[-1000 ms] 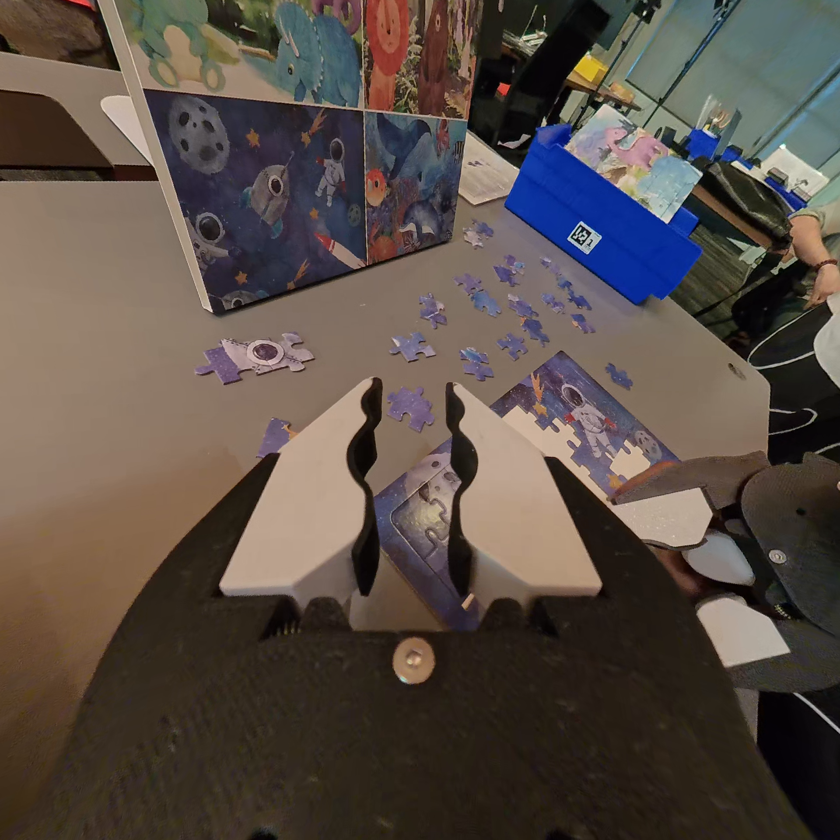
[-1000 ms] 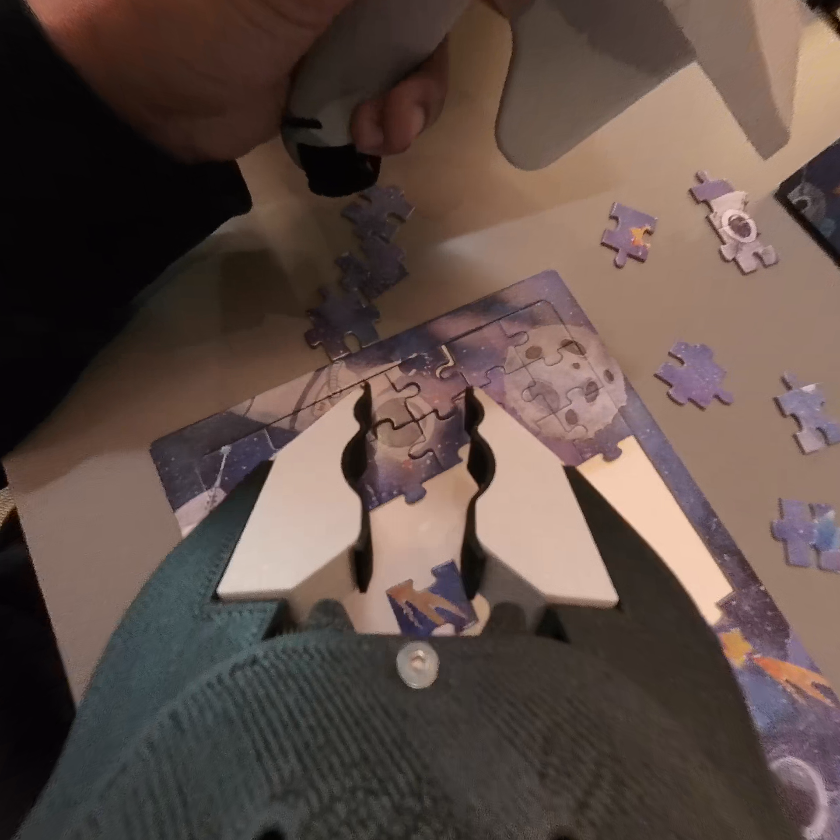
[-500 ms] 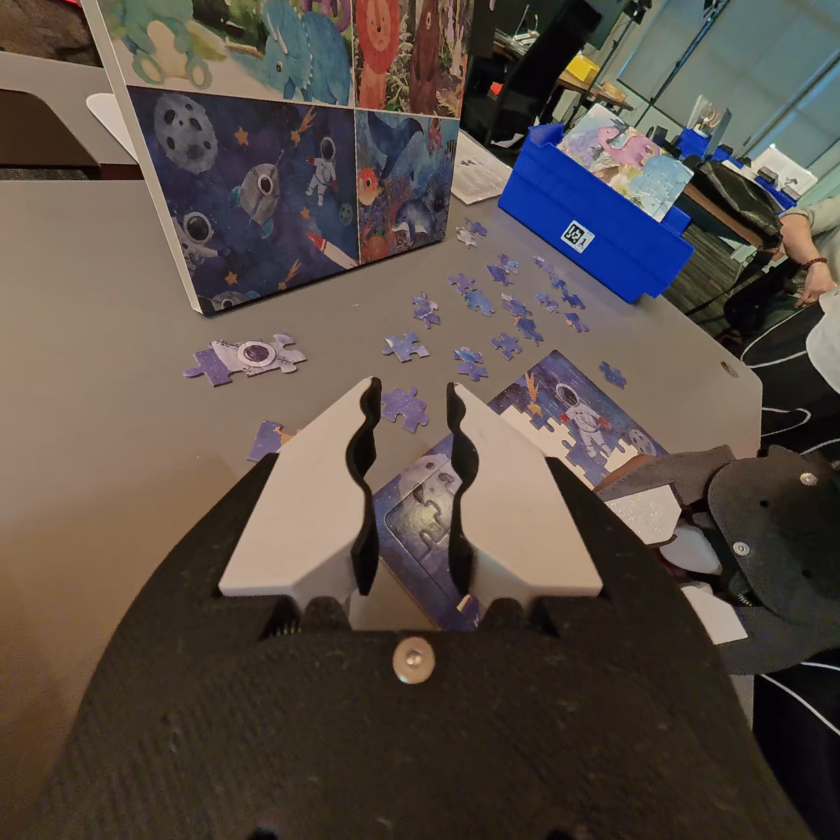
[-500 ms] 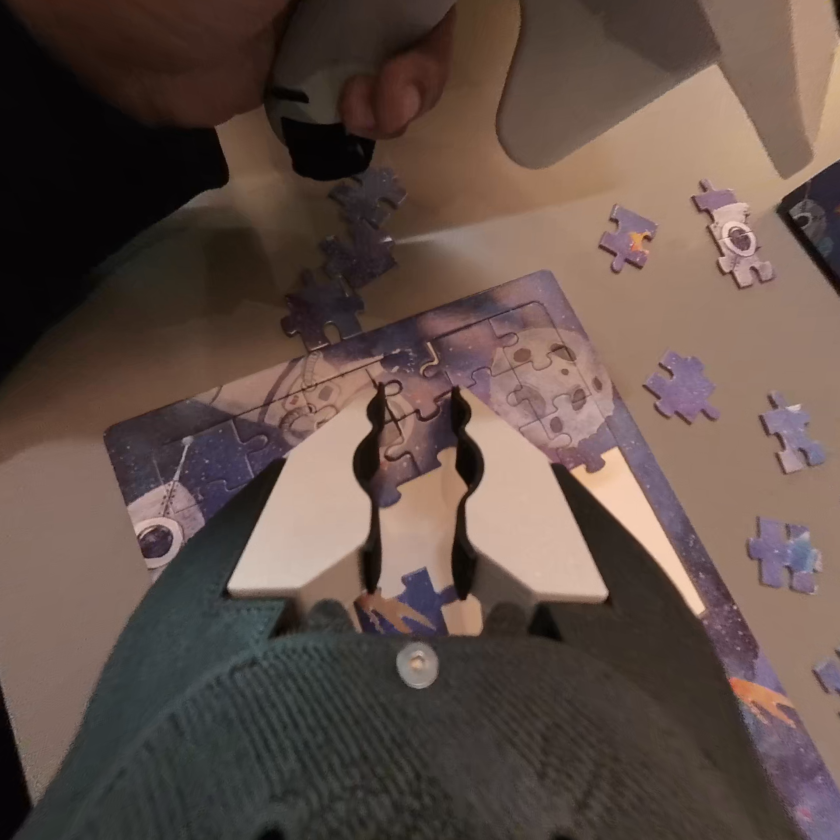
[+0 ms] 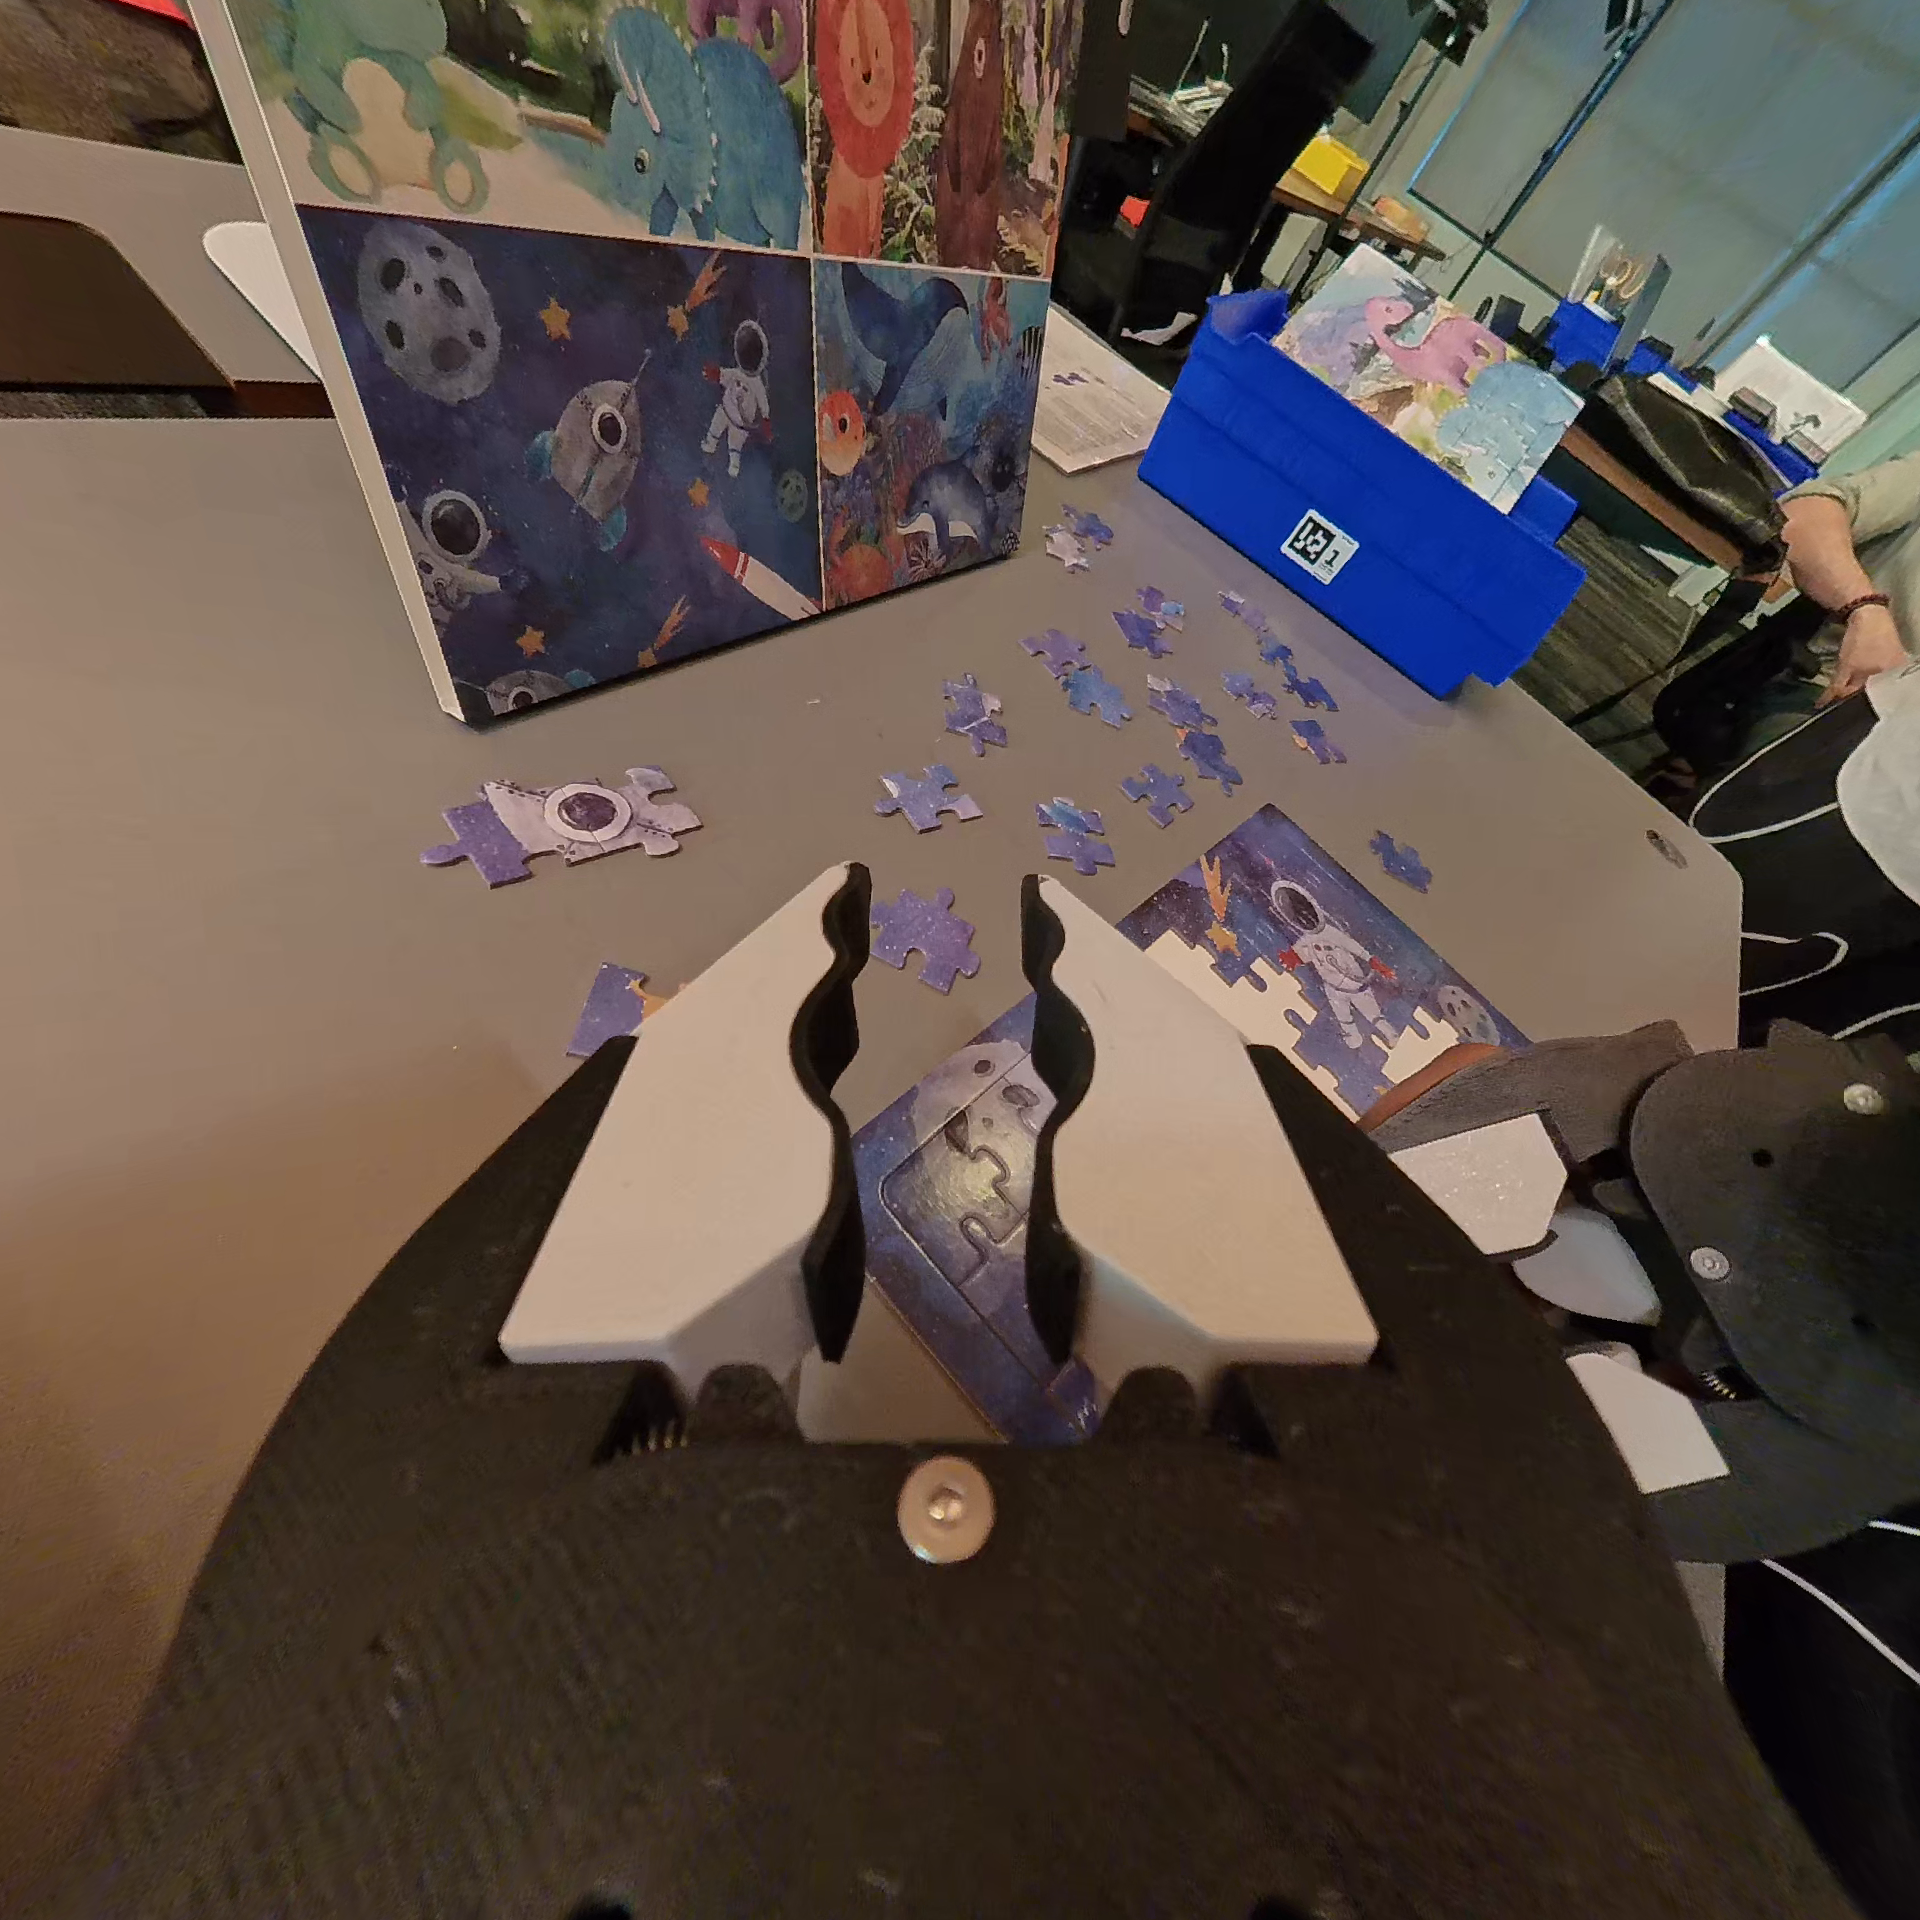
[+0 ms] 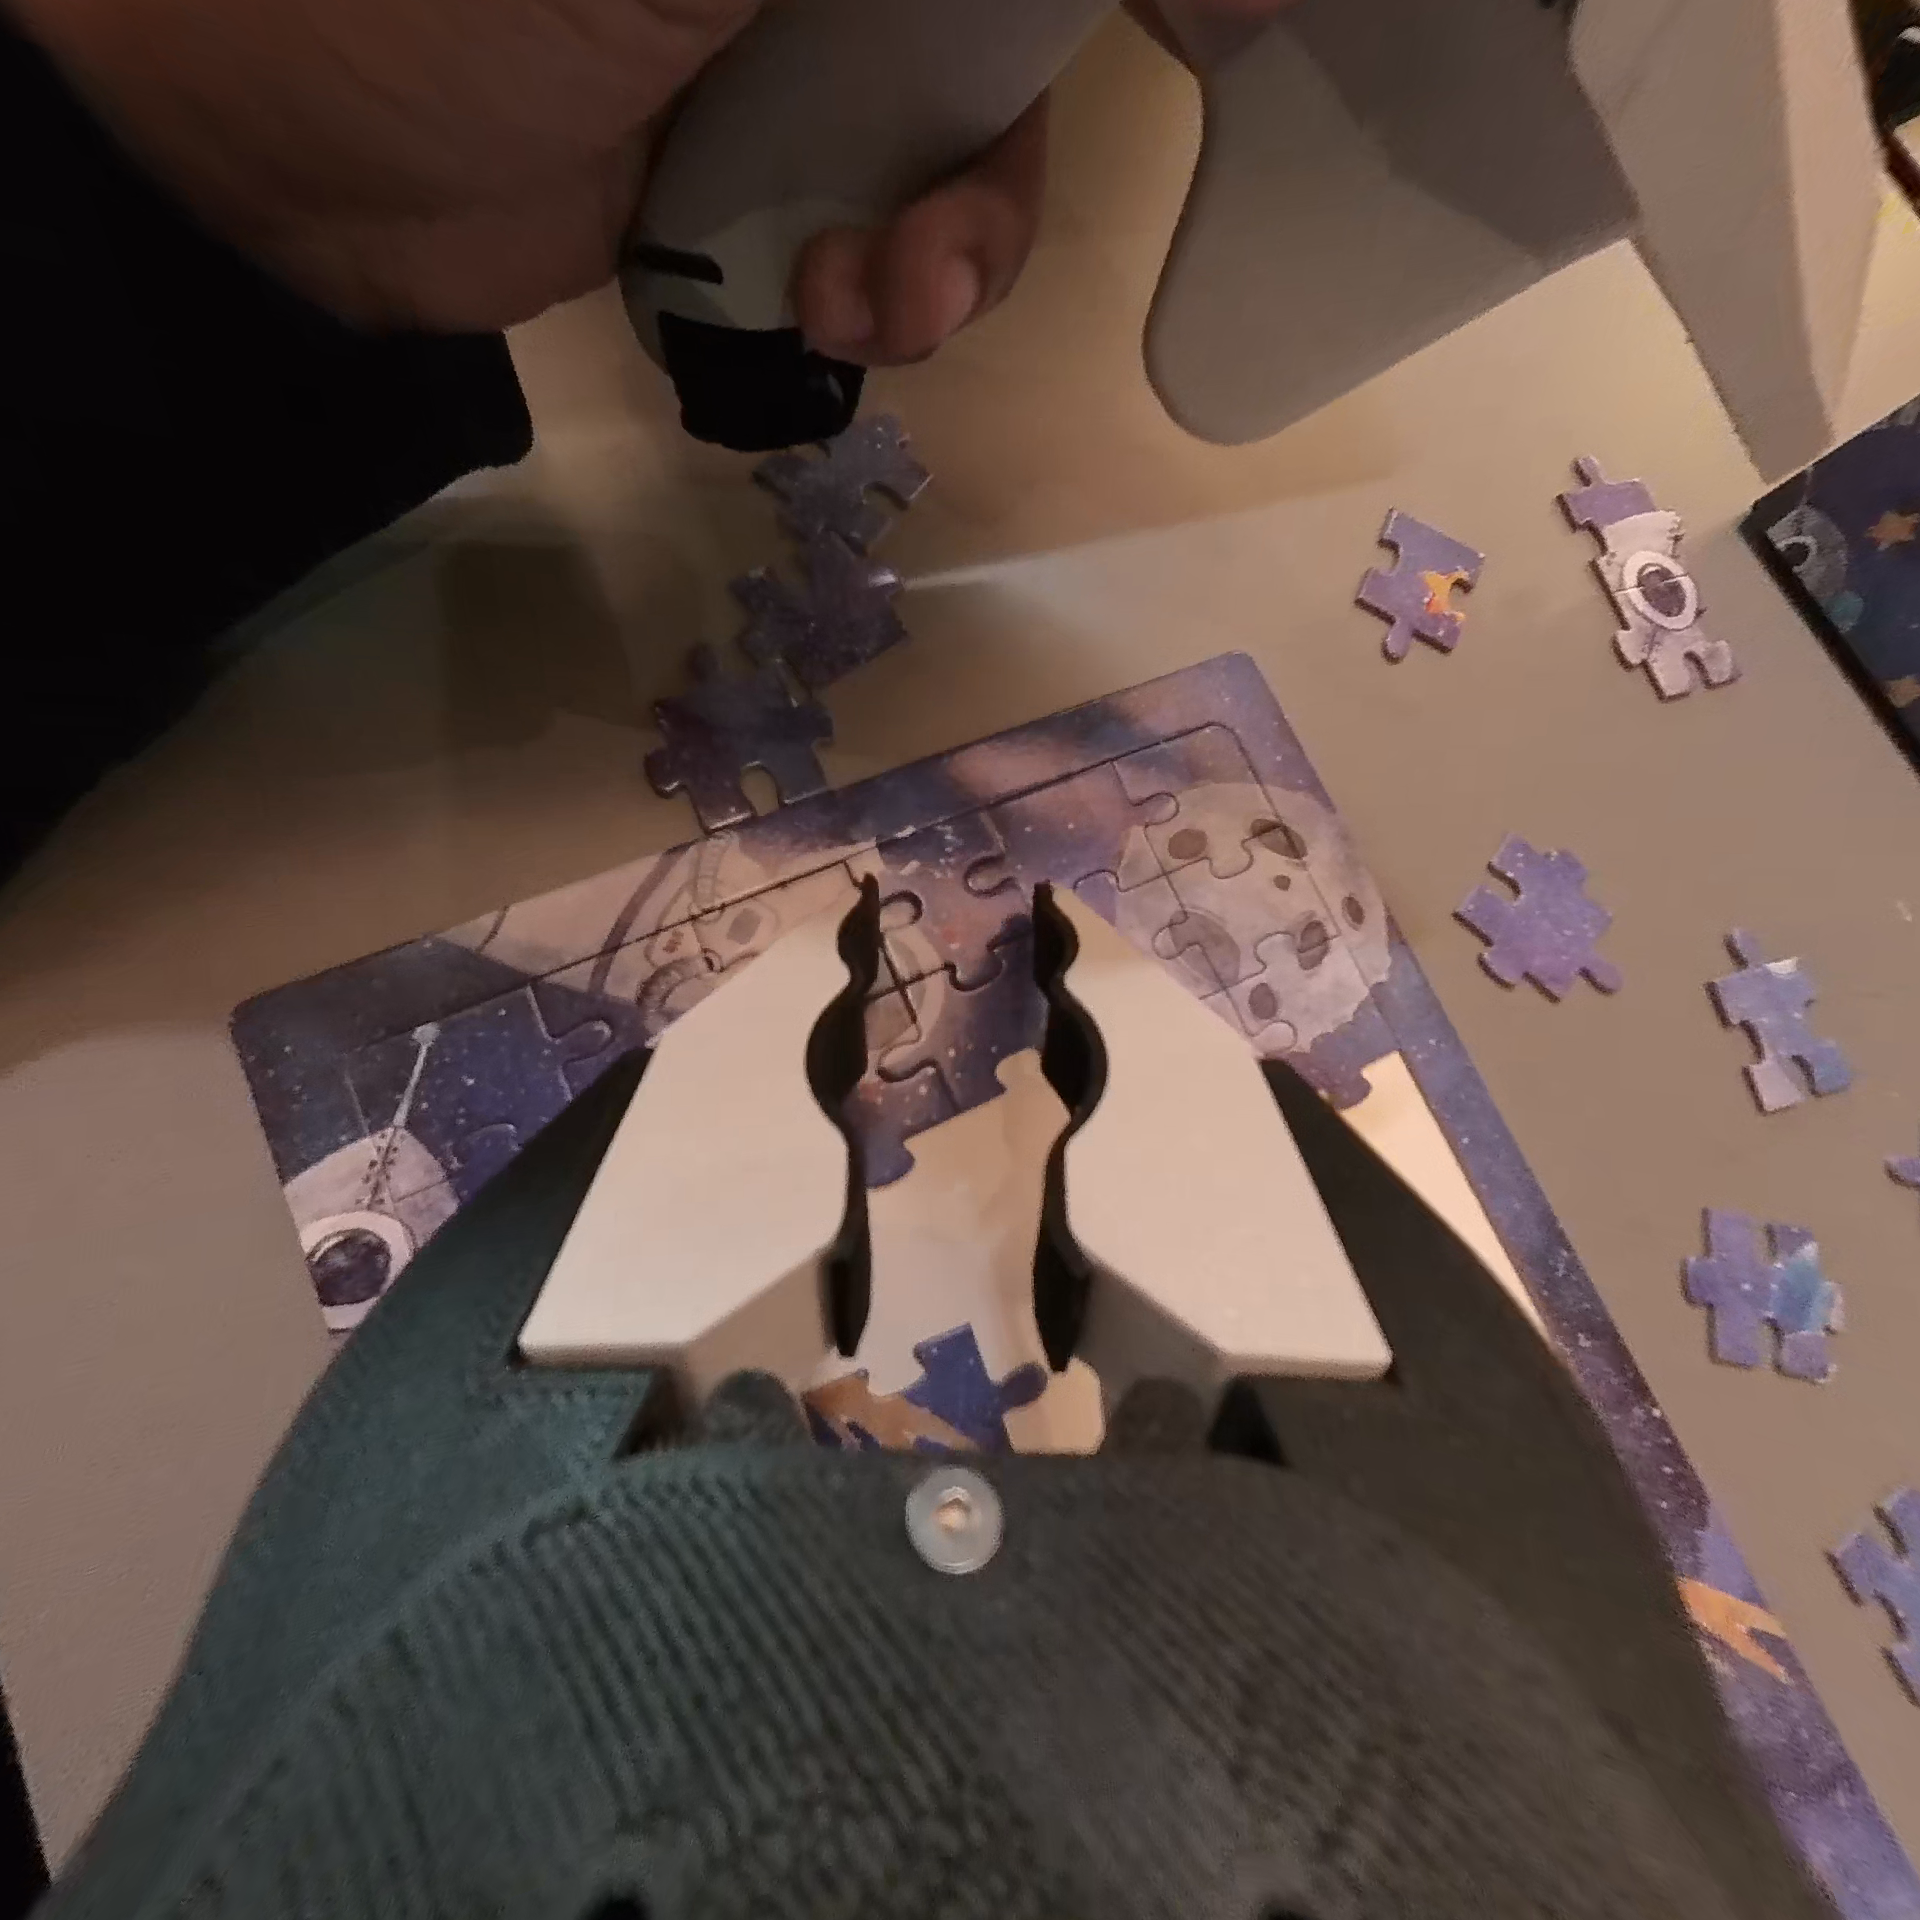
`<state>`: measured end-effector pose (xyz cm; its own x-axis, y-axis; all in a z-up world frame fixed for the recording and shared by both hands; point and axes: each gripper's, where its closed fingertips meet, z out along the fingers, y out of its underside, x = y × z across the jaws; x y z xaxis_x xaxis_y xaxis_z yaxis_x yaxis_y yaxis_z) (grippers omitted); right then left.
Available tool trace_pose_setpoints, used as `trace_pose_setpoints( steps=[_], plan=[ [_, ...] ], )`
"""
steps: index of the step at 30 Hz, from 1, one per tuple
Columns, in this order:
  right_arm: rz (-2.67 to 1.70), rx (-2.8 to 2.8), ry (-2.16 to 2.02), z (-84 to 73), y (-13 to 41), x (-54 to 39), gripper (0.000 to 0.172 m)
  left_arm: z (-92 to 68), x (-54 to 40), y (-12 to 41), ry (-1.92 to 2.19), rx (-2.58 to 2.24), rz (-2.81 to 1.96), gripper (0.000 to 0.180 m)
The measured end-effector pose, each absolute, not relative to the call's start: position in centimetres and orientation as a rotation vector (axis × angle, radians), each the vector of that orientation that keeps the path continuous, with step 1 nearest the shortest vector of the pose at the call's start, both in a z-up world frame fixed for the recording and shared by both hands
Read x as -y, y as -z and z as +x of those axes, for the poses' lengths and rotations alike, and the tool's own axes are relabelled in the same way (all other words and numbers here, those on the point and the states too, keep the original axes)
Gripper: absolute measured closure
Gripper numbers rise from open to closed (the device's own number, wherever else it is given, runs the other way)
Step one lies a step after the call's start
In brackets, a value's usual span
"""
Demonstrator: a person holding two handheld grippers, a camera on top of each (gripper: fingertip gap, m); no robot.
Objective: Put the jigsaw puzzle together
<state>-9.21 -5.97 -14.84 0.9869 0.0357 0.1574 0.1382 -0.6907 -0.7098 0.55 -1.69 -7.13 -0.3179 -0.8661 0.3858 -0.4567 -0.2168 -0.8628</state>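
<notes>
Cardboard puzzle board (image 6: pixel 1455 1039) lies flat below my right gripper (image 6: pixel 951 904), narrowly parted, empty; my left gripper (image 5: pixel 940 894) likewise beside it.

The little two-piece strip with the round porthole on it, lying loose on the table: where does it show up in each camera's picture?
Left wrist view: the porthole strip lies left of centre on the grey table, in front of the picture box.
Right wrist view: the same strip is at upper right, standing almost on end.
Shared landmark: the puzzle tray, with its moon corner nearest the strip.
</notes>
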Motion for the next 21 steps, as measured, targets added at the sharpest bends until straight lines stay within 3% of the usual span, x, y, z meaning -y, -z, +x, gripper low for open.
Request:
trace_pose_setpoints(
  steps=[21],
  plan=[
    [-2.34, 0.079, -0.094, -10.1, 15.4, 4.8, 0.157, 0.6, 1.8, 7.1, 1.555, -1.681, -1.559, 0.153]
  ],
)
